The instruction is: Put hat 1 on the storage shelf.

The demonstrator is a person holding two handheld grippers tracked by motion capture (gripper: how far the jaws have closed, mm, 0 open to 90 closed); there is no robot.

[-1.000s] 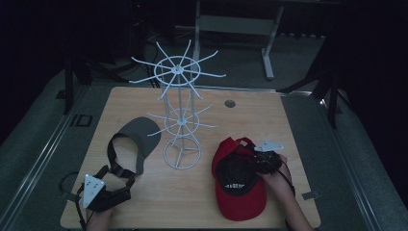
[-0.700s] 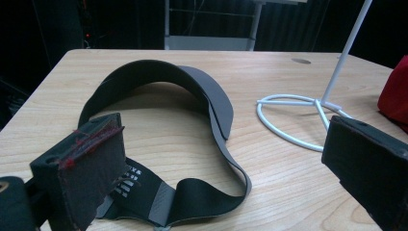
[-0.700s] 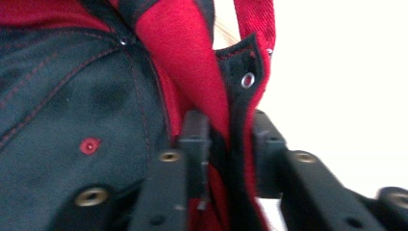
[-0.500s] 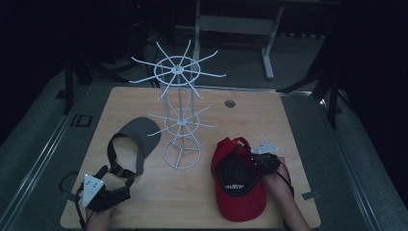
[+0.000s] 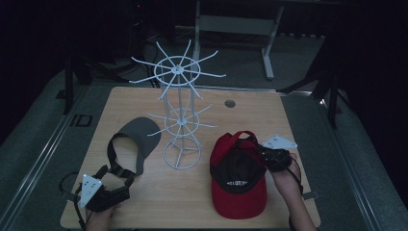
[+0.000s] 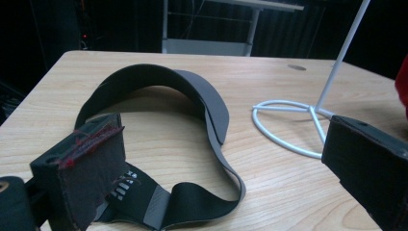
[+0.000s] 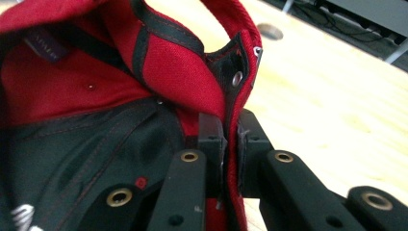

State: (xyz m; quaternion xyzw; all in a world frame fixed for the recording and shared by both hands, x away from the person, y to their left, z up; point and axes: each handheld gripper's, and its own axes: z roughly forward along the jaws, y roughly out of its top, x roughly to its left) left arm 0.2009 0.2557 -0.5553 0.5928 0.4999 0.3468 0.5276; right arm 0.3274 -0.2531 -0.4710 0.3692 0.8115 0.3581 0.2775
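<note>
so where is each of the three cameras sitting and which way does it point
High view: above the person's side, looking forward and down on the table; both forearms enter below, left gripper and right gripper.
Left gripper view: low on the left gripper, looking past its open jaws at the grey visor and white rack.
Right gripper view: on the right gripper, jaws pinching the red cap.
Shared: the visor and rack also lie in the high view.

The high view is dim, its surroundings black. The counter (image 5: 202, 202) catches soft light. Close cloth in the right gripper view is blurred.
</note>
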